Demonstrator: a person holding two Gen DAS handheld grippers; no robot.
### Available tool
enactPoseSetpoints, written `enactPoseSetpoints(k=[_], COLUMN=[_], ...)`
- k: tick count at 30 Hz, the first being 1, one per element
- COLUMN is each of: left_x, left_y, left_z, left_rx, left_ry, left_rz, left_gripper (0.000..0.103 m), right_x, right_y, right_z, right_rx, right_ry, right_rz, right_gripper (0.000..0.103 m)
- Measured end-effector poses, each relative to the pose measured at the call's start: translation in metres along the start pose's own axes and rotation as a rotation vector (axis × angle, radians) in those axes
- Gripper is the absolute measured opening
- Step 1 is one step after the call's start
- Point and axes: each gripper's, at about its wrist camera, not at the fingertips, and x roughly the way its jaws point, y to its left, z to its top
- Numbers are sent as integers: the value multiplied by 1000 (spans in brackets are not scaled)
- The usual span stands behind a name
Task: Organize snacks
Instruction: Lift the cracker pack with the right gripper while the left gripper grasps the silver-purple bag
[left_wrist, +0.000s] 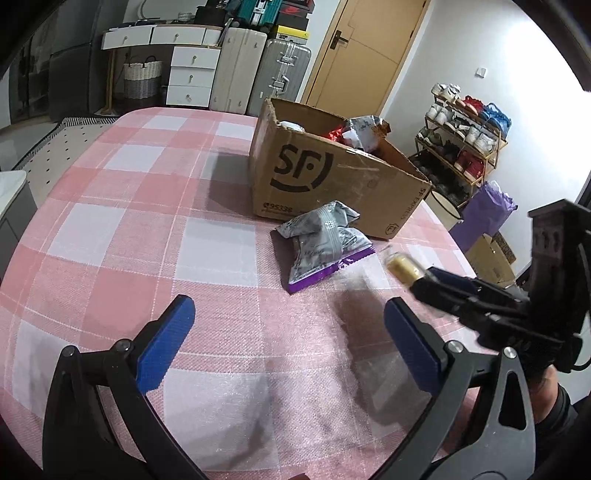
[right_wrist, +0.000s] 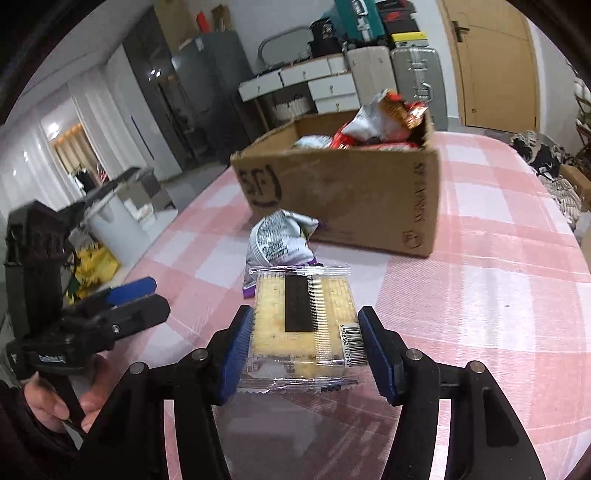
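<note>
My right gripper (right_wrist: 306, 350) is shut on a clear-wrapped cracker packet (right_wrist: 301, 325) and holds it above the pink checked tablecloth (right_wrist: 480, 295). In the left wrist view the right gripper (left_wrist: 424, 277) comes in from the right with the packet's end (left_wrist: 400, 266) blurred. My left gripper (left_wrist: 288, 332) is open and empty over the cloth; it also shows at the left of the right wrist view (right_wrist: 136, 295). A silver and purple snack bag (left_wrist: 321, 240) lies in front of the cardboard SF box (left_wrist: 332, 177), which holds several snack bags (right_wrist: 380, 122).
The table's right edge (left_wrist: 454, 240) is close to the box. Beyond it stand a shoe rack (left_wrist: 461, 144), a purple bag (left_wrist: 484, 214) and a white bin (left_wrist: 443, 206). Suitcases (left_wrist: 258, 70) and drawers (left_wrist: 192, 74) stand behind the table.
</note>
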Motion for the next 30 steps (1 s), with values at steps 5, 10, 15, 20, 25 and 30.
enactPoseSetpoints(k=[5,10,15,20,25,30], left_x=[12,30,52,76,94,110], left_y=[-1,-6,-14,-22,-30,-22], left_z=[7,20,36,52,67,76], left_rx=[-7,1,2,-9,-13,-85], left_ry=[40,91,133,173,194,212], left_rz=[6,2,-13,-25,-45,-71], left_gripper=[102,102,102,102,102,101], right_x=[-25,-39,-44,-49,-54,-52], right_y=[-15,-25,-40,-47,-50,-53], right_z=[2,-1,-4,-5,-9,-12], right_rx=[36,62,106,113,111,114], right_ry=[-62,-97,-112,-131,-142,-132], right_rz=[11,0,-16,-26,-15,-6], right_gripper=[58,58,58,58,58,59])
